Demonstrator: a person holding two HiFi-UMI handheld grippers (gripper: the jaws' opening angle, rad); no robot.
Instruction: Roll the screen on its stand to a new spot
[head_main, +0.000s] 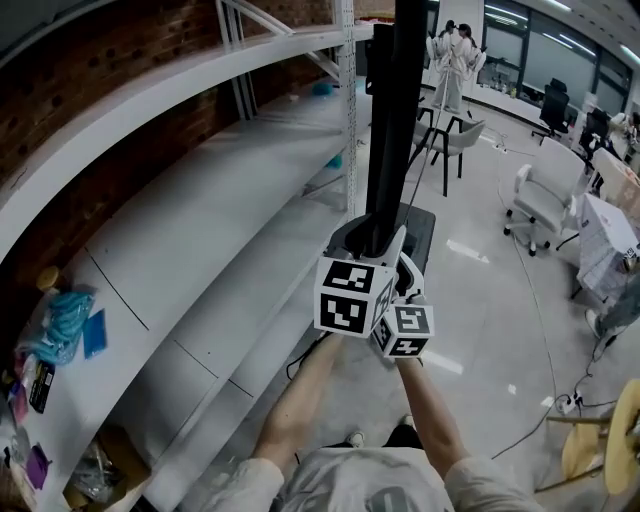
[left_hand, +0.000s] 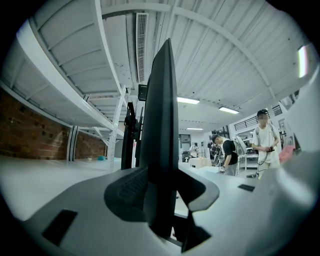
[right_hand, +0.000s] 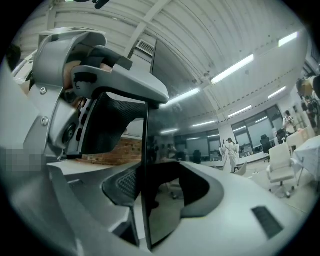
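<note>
Two grips set: left gripper (left_hand: 162, 192) and right gripper (right_hand: 150, 187) fingers pinching screen (head_main: 393, 120) edge. I judge roll mid-course beside shelving (head_main: 200, 200); parking, release remain.

An open-plan office workspace: brick wall (head_main: 60, 90), long white metal shelving (head_main: 200, 210), swivel chairs (head_main: 545, 195), big windows (head_main: 520, 40), ceiling strip lights (right_hand: 240, 67), polished floor (head_main: 480, 330).

A pale grey short-sleeved T-shirt (head_main: 365, 487) with a faint darker print sits at six o'clock in the head view. The left gripper (left_hand: 162, 200) and right gripper (right_hand: 150, 200) are smooth light-grey plastic, with black ribbed pads (left_hand: 127, 192) inside the jaws and black rectangular insets (left_hand: 60, 227). The left cube (head_main: 350, 295) and right cube (head_main: 405, 332) are white with black square markers.
</note>
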